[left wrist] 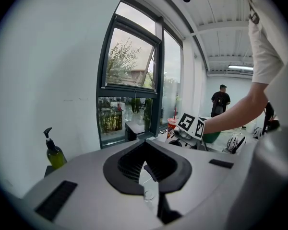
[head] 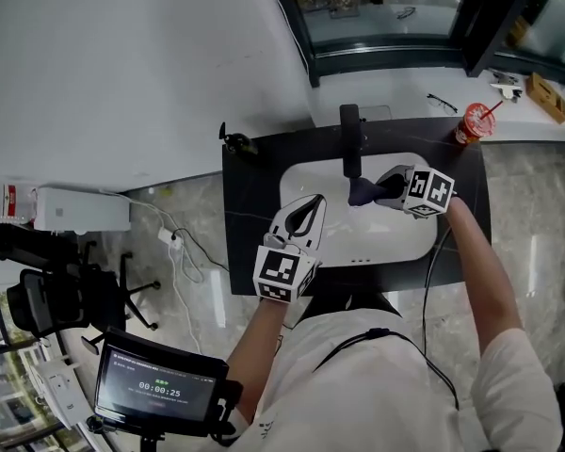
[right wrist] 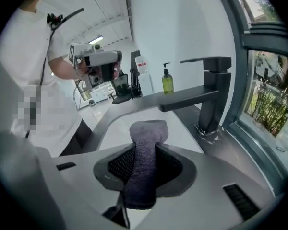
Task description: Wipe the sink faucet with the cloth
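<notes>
A black faucet [head: 350, 141] stands at the back of the white sink [head: 381, 245] set in a dark counter. My right gripper [head: 370, 192] is shut on a dark grey cloth [head: 360, 194] and holds it right under the spout's end. In the right gripper view the rolled cloth [right wrist: 147, 150] sticks out past the jaws of the right gripper [right wrist: 147, 140], a little left of and below the faucet [right wrist: 209, 87]. My left gripper [head: 316, 201] hovers over the sink's left part, its tips together with nothing between them; the left gripper [left wrist: 145, 166] points toward the window.
A green soap bottle [head: 235, 142] stands on the counter's back left corner. A red cup with a straw [head: 472, 123] and a pair of glasses [head: 441, 103] lie on the white sill at the right. A person [left wrist: 221, 99] stands far off in the room.
</notes>
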Demonstrator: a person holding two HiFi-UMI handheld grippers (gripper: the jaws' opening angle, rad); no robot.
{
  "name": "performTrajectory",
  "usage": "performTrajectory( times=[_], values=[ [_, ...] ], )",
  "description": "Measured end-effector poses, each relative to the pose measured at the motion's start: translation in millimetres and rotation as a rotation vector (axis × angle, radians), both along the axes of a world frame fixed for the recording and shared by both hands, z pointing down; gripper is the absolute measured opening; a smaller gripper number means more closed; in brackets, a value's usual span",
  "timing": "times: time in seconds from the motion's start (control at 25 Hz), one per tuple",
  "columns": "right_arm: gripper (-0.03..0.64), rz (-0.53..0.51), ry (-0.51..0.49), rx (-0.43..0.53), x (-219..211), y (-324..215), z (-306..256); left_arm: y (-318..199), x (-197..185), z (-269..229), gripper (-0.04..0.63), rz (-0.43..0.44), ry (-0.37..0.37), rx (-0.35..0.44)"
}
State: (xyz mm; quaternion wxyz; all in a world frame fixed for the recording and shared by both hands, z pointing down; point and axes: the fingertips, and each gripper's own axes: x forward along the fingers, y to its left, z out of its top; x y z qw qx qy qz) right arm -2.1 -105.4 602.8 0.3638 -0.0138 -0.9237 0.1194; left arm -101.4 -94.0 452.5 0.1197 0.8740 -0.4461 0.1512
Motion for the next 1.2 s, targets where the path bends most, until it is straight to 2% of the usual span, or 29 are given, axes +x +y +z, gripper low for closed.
performTrajectory(
  times=[0.16, 0.32, 0.56, 0.72, 0.96, 1.2],
  values=[
    [0.114, 0.099, 0.075, 0.094, 12.5, -37.0, 10.8, -2.1, 0.5, -0.8, -0.005, -0.001, 0.003, 0.004],
    [0.114, 0.207, 0.039, 0.156, 6.7, -76.6, 5.7, -4.2, -3.1, -0.8, -0.005, -0.013, 0.001, 0.006],
    [0.114, 0.242, -0.014, 0.19, -12.0, -105.6, -1.4, -4.7, -10.5, -0.3, -0.005, -0.037, -0.006, 0.009],
    [0.114, 0.228, -0.059, 0.163, -15.5, -96.3, -9.5, 0.1, -14.1, -1.3, -0.005, -0.046, -0.005, 0.012],
    [0.114, 0.172, -0.097, 0.074, -13.4, -58.9, -16.1, 8.8, -9.2, -7.2, -0.005, -0.035, 0.0, 0.016],
    [0.114, 0.09, -0.077, -0.018, -7.7, -19.6, -8.0, 9.3, -3.7, -6.9, -0.005, -0.014, 0.003, 0.019]
  ],
)
